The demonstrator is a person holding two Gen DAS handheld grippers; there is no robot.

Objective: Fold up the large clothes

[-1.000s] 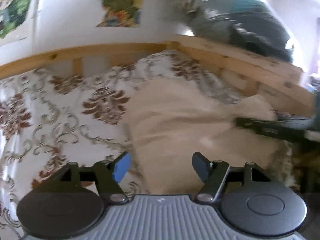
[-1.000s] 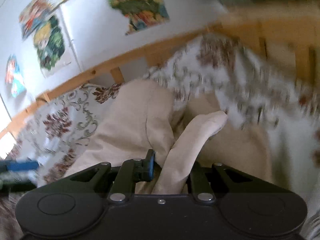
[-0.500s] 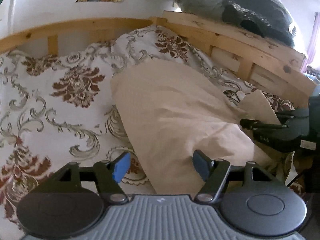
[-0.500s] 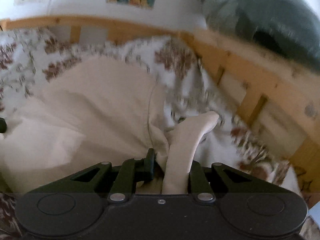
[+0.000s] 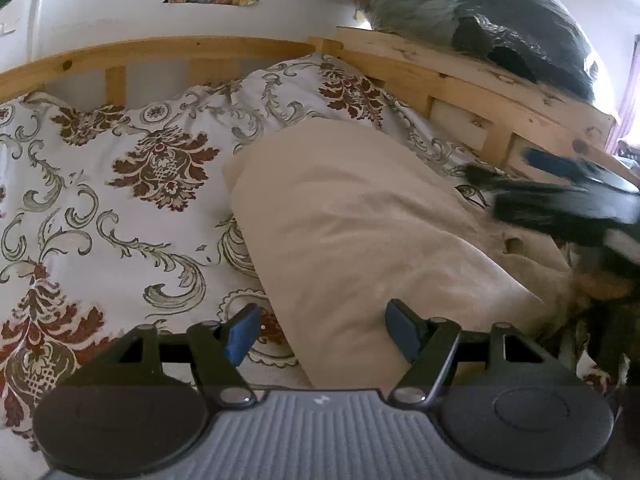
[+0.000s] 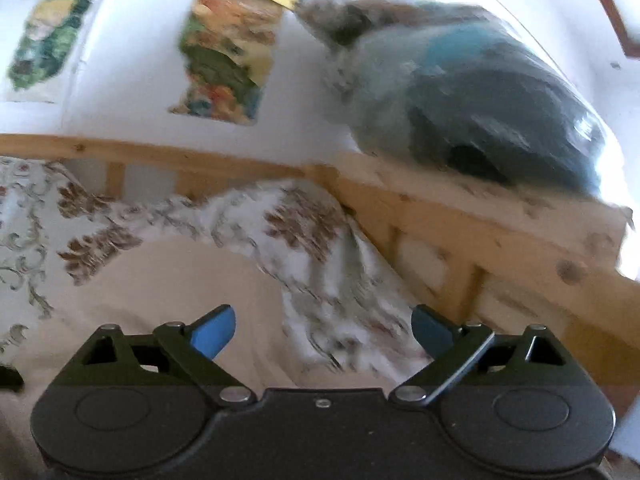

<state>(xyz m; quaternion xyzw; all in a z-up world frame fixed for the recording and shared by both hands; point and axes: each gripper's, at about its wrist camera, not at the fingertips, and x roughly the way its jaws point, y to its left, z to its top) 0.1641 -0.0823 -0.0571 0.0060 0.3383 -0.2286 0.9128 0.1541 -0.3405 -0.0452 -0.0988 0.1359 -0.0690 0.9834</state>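
The beige garment (image 5: 372,232) lies folded on the patterned bedspread (image 5: 120,184), a long strip running from just under the left gripper (image 5: 320,334) away toward the corner of the wooden bed frame (image 5: 460,80); its near end sits between and below the spread blue fingers (image 5: 242,332), which pinch nothing. The right gripper (image 6: 322,330) is opening its jaws, wide apart with nothing between them; the garment's right part lies below and to the left of its left finger, bedspread ahead.
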